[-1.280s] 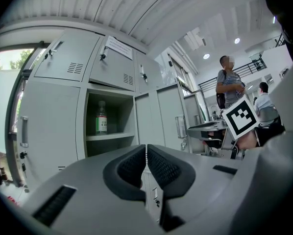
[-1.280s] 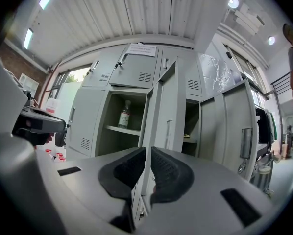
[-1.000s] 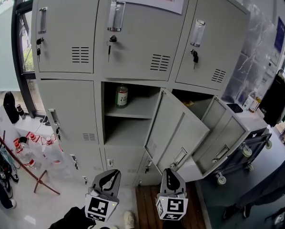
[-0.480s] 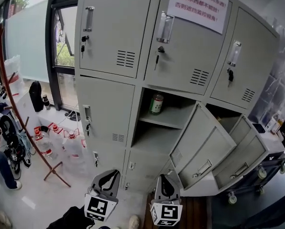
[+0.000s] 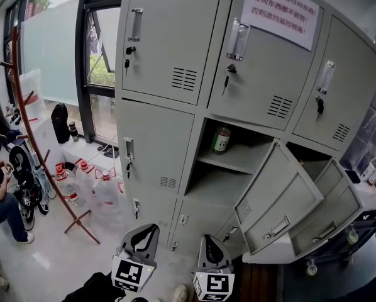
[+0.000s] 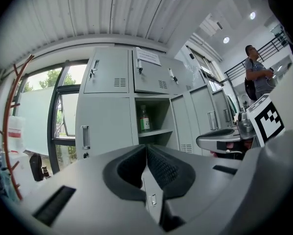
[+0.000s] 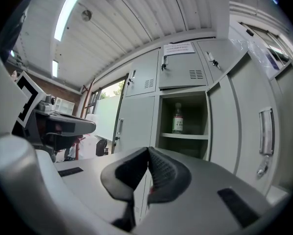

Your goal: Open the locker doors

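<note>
Facing the lockers (image 5: 169,36), left gripper (image 5: 142,239) and right gripper (image 5: 211,251) both empty, fingers (image 6: 129,168) pinched shut.
2 open doors (image 5: 279,194) hang right; closed door (image 5: 156,137) at left looks next: part fingers, grip its handle (image 5: 130,150), pull squarely.

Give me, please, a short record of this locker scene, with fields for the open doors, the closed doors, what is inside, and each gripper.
open doors: middle-row centre door and middle-row right door, both swung out
closed doors: the three top-row doors; middle-row left door
inside: one bottle, upright on the shelf of the centre compartment
left gripper: shut, holds nothing
right gripper: shut, holds nothing
</note>
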